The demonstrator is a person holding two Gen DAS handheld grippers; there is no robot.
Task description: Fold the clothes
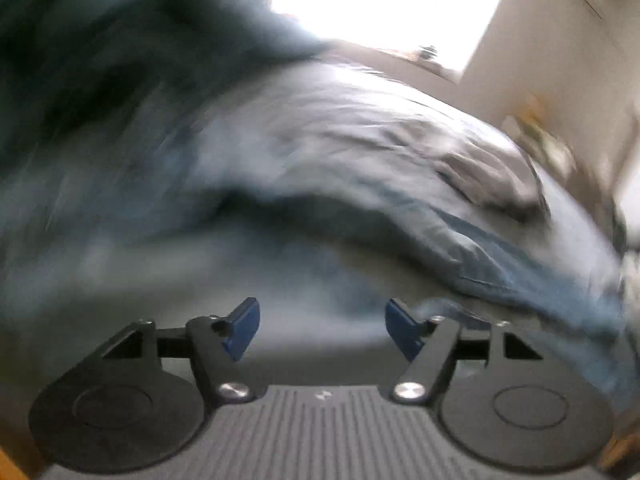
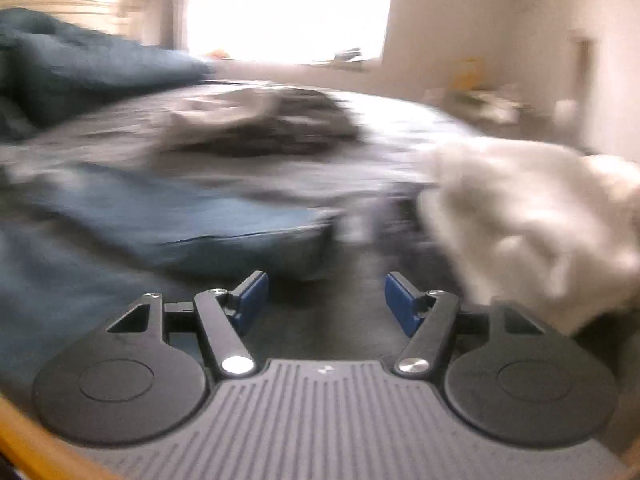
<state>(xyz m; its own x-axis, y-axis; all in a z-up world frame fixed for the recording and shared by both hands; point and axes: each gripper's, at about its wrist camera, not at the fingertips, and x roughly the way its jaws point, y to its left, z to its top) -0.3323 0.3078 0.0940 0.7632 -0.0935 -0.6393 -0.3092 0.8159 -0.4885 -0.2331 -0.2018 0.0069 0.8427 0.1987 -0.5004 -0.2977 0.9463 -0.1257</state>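
Both views blurred. I am holding my left gripper (image 1: 322, 326) and right gripper (image 2: 326, 300) spread wide, nothing between the pads, low over the bed (image 2: 400, 128), seemingly free to take cloth. Blue garment (image 2: 180, 216) is lying near left; white garment (image 2: 532, 216) is bunching near right. Farther back, a gray and dark heap (image 2: 264, 120) is sitting mid-bed, apparently unfolded. Window (image 2: 288, 4) is glaring beyond.

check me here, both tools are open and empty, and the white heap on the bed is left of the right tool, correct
Not quite: the white heap lies to the right of the right tool, as the right wrist view shows. The rest holds: the right tool and the left tool are both open and empty over the bed.
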